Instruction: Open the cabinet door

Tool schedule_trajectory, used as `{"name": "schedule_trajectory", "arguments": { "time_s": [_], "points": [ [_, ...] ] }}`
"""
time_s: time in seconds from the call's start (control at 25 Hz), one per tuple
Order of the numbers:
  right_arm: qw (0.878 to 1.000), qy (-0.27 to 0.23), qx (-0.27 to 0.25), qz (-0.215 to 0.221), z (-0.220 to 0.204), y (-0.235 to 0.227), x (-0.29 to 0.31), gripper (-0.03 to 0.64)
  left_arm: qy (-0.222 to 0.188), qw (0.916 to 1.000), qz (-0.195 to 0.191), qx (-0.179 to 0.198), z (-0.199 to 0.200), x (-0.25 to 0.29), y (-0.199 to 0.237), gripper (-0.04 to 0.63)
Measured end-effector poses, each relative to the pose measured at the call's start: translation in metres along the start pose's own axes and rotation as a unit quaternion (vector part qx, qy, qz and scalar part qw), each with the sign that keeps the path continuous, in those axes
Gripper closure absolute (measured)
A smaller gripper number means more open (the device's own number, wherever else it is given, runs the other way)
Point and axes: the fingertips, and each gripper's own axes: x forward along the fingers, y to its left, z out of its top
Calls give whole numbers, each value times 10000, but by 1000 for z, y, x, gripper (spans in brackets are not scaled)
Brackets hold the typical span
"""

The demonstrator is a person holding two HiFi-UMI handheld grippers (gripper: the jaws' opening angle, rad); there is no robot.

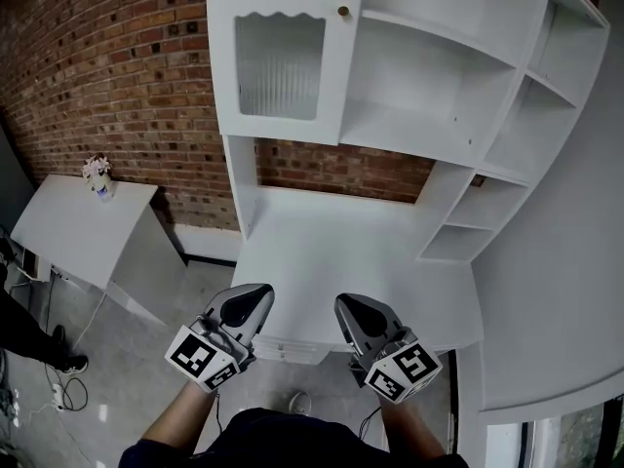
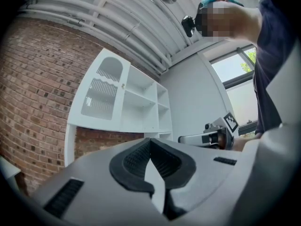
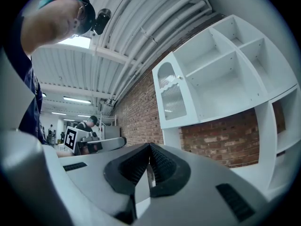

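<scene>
The white cabinet door (image 1: 283, 57) with ribbed glass panes hangs shut at the upper left of the shelf unit, with a small round knob (image 1: 343, 11) on its right edge. Both grippers hover low, in front of the desk's near edge and far below the door. My left gripper (image 1: 249, 305) has its jaws pressed together with nothing between them, and so does my right gripper (image 1: 356, 312). The left gripper view shows its shut tips (image 2: 150, 142) under the door (image 2: 101, 91). In the right gripper view the shut tips (image 3: 149, 147) sit below the door (image 3: 171, 98) and knob (image 3: 178, 78).
Open white shelves (image 1: 439, 76) fill the unit right of the door, above a white desk top (image 1: 331, 252). A brick wall (image 1: 107, 76) runs behind. A low white table (image 1: 68, 227) with a small flower vase (image 1: 97, 175) stands at left. Cables (image 1: 58, 393) lie on the floor.
</scene>
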Motion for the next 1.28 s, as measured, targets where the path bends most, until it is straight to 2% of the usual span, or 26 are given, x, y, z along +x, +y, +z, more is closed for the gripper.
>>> {"name": "schedule_trajectory", "arguments": {
  "time_s": [0.44,0.8,1.28],
  "points": [
    [10000,-18,57,37,-1,-31,12,594,23,9999,99,120,-2,28,16,588],
    [10000,-54,-29,20,9,-46,37,595,-151,9985,85,516,24,52,52,588],
    [9992,-263,-199,-230,32,-68,84,595,-309,9913,-351,1233,64,104,98,588]
  ]
}}
